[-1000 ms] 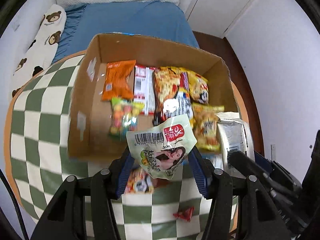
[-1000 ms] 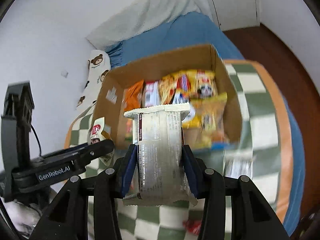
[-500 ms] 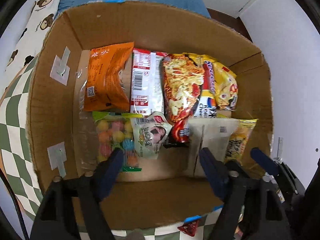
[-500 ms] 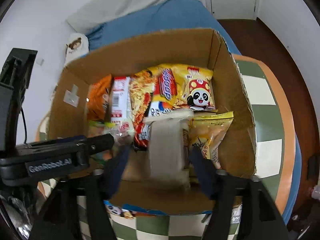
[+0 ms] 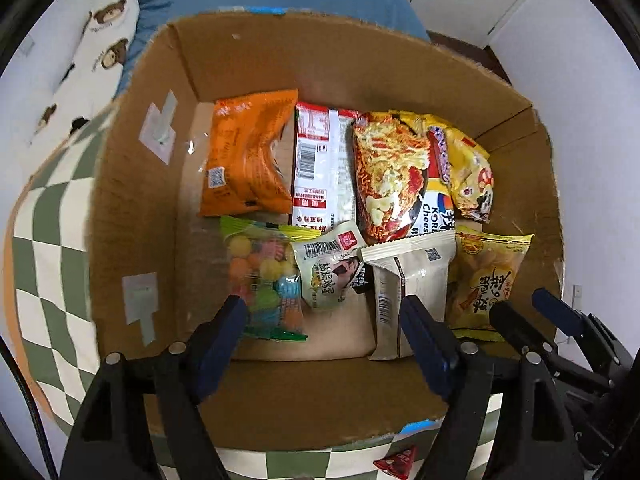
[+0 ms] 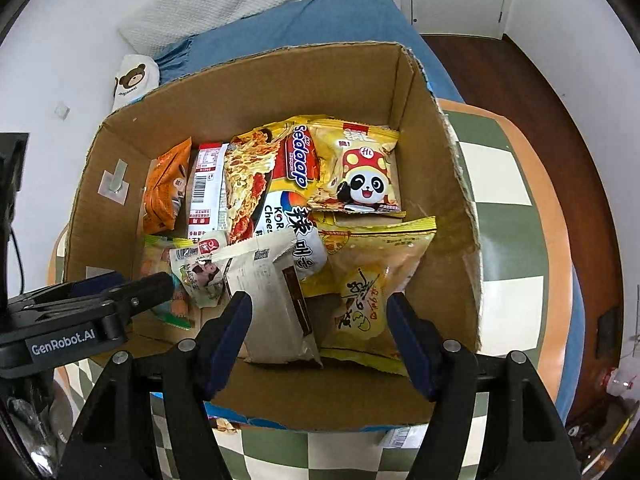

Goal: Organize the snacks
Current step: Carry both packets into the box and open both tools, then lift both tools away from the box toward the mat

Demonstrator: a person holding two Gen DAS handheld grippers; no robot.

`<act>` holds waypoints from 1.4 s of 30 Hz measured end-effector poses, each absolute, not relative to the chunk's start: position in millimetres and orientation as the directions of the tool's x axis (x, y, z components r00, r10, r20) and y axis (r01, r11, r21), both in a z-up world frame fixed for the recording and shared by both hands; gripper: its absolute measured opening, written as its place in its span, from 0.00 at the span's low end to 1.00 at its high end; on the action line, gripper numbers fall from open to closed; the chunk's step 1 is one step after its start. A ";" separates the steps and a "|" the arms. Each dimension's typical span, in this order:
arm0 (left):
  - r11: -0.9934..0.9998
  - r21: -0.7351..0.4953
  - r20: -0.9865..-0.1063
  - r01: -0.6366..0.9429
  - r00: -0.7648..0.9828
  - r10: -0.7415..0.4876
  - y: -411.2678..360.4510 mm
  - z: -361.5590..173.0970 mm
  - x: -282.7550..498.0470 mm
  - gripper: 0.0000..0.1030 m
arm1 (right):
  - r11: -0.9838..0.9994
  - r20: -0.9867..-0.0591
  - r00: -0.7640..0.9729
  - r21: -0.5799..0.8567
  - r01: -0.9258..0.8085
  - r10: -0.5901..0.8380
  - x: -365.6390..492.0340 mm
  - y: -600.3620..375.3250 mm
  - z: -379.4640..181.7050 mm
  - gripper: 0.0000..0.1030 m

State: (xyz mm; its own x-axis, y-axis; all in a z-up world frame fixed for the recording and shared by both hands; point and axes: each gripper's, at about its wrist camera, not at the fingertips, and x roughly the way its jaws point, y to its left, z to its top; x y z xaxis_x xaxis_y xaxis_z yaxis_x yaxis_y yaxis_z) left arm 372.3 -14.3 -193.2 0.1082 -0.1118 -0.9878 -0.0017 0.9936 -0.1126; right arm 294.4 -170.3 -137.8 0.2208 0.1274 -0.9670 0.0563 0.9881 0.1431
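Inside the cardboard box (image 5: 132, 184), on its floor, you see the snacks: a small green pouch (image 5: 326, 270) lies between a candy bag (image 5: 262, 276) and a beige packet (image 5: 412, 284), with a yellow chip bag (image 5: 486, 276) beside it. Your left gripper (image 5: 324, 330) is spread open over the near edge, grasping nothing. Your right gripper (image 6: 320, 328) is likewise released, empty. Under the box lies a checkered tablecloth (image 5: 44, 248).

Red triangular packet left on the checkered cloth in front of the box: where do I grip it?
Judging from the left wrist view, the red triangular packet lies flat, just outside the cardboard box. Come straight down with the left gripper, now open, and pinch its puffed middle across two sloping edges.
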 end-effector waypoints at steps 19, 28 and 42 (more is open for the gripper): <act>0.999 -0.029 -0.923 0.029 0.384 -0.038 -11.6 -103.3 297.1 0.76 | 0.994 -0.919 0.382 0.108 0.009 0.096 238.0 -165.1 -63.9 0.70; 0.998 -0.038 -0.880 0.047 0.472 -0.056 -12.7 -62.0 255.1 0.76 | 0.992 -0.881 0.459 0.124 -0.013 0.116 194.4 -161.8 -17.7 0.71; 0.999 -0.028 -0.819 0.034 0.572 -0.042 0.9 -23.5 197.3 0.97 | 0.995 -0.832 0.551 0.092 0.036 0.057 131.8 -155.5 25.2 0.94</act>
State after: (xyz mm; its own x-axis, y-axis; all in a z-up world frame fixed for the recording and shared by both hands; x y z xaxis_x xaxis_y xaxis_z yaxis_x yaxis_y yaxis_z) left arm 197.3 0.9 -23.5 0.5718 -0.0424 -0.8193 0.0344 0.9990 -0.0277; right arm 131.8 -155.5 25.2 0.5512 0.0571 -0.8324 0.0363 0.9951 0.0924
